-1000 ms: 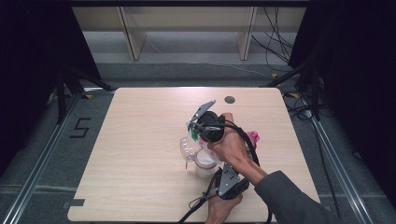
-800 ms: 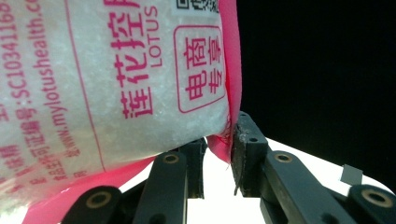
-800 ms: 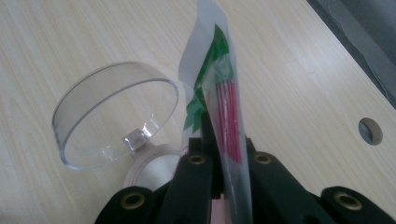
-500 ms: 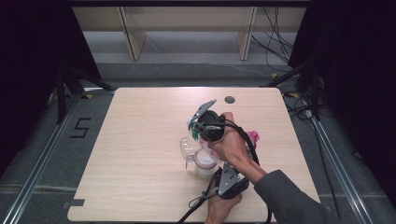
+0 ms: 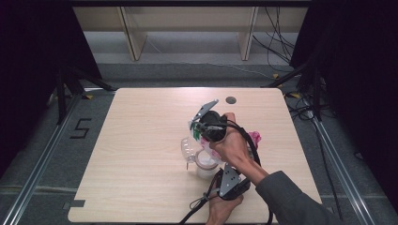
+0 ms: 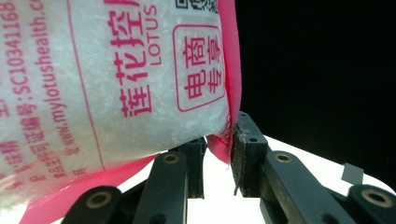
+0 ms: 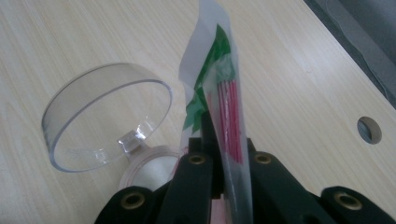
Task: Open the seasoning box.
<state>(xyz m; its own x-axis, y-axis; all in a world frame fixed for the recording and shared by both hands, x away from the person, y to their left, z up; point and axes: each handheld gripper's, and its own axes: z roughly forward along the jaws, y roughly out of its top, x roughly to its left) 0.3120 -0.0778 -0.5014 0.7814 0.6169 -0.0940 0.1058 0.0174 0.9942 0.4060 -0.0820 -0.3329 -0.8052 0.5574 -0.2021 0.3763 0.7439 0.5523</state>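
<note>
A pink and white bag of white granules (image 6: 116, 84) with red print hangs over a clear jar (image 5: 204, 164) whose hinged lid (image 7: 107, 116) stands open. My left gripper (image 6: 218, 149) is shut on the bag's pink side seam. In the high view it sits low at the table's front (image 5: 230, 180), partly under the other hand. My right gripper (image 7: 224, 140) is shut on a thin clear strip of the bag with green and red print, above the jar's mouth (image 7: 149, 168). From above, the right gripper (image 5: 199, 131) is held over the jar, and pink bag (image 5: 256, 138) shows behind the hand.
The wooden table (image 5: 141, 140) has a round hole (image 5: 230, 100) near its far edge. Black cables trail from both grippers toward the front edge. Dark curtains and metal rails flank the table.
</note>
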